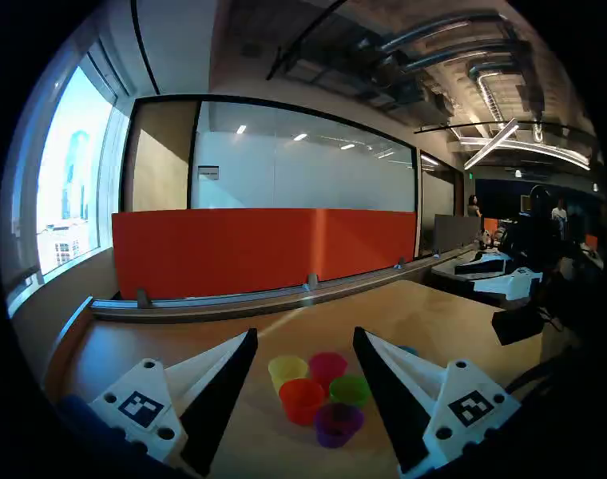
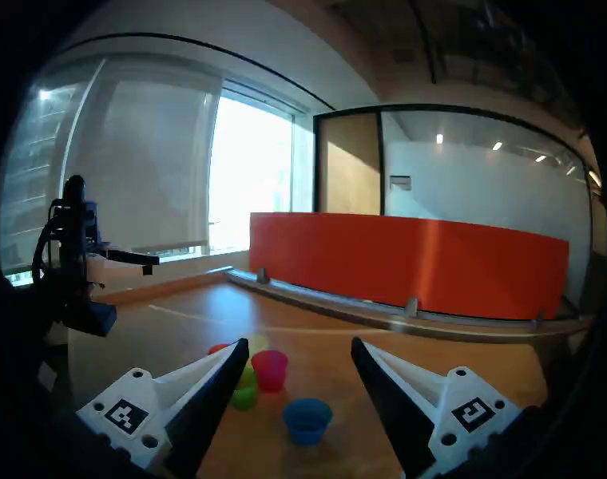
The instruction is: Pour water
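Observation:
Several small plastic cups stand clustered on the wooden table. In the left gripper view I see a yellow cup [image 1: 287, 370], a pink cup [image 1: 327, 366], a red cup [image 1: 301, 400], a green cup [image 1: 349, 390] and a purple cup [image 1: 337, 423]. My left gripper [image 1: 305, 403] hangs open above and just short of them, empty. In the right gripper view a blue cup [image 2: 307, 420] stands apart, nearest, with the pink cup [image 2: 269, 370] and green cup [image 2: 243, 397] behind it. My right gripper [image 2: 299, 415] is open and empty, with the blue cup between its fingers' lines.
An orange divider panel [image 1: 263, 249] runs along the table's far edge on a metal rail. A black stand with gear [image 2: 72, 263] sits at the left in the right gripper view. Desks with equipment [image 1: 503, 279] lie to the right, and windows to the left.

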Tool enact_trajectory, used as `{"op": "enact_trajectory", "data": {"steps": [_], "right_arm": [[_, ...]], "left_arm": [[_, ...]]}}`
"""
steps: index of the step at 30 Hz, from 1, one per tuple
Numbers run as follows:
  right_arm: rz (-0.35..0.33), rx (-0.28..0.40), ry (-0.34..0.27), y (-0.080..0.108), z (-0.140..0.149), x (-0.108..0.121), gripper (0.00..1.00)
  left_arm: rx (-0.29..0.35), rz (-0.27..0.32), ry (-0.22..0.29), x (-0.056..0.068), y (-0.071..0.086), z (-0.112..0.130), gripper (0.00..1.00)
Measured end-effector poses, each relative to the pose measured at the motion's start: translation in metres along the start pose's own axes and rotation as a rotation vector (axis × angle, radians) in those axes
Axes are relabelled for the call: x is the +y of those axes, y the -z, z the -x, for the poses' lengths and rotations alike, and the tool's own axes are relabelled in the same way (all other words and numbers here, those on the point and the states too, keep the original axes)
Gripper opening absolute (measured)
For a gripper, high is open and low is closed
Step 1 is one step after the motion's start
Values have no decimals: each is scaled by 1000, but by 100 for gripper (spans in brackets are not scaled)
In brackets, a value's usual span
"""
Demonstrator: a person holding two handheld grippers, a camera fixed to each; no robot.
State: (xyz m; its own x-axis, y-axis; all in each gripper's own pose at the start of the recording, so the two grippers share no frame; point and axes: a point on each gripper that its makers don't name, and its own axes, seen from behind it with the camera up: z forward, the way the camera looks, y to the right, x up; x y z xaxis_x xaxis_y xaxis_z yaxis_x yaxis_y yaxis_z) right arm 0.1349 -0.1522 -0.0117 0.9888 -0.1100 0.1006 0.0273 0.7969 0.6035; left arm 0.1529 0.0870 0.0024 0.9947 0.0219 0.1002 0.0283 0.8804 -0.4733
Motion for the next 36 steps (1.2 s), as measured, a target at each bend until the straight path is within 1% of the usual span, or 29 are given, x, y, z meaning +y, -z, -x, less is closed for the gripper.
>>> {"op": "enact_trajectory", "data": {"steps": [6,12,18,24,28,32,36], "right_arm": [[-57,-59,26,-2,9,-8,99],[-89,-104,51,-4,14,-8,99],[-141,-161,78,-9,25,-16,99],[-190,-206,134,-20,40,-26,99],[-228,-254,165,-29,55,-34,99],[-259,-293,187,-39,68,-41,99],[-285,-320,197,-50,78,-47,99]], "left_arm": [[-1,-3,-6,-2,1,-1,88],[-4,2,-7,-1,1,1,88],[-4,5,-17,-2,2,1,88],[-9,5,-21,-3,1,4,88],[-3,1,-19,-4,1,3,88],[6,-2,-17,-5,2,1,88],[13,-4,-14,-5,4,-2,88]]}}
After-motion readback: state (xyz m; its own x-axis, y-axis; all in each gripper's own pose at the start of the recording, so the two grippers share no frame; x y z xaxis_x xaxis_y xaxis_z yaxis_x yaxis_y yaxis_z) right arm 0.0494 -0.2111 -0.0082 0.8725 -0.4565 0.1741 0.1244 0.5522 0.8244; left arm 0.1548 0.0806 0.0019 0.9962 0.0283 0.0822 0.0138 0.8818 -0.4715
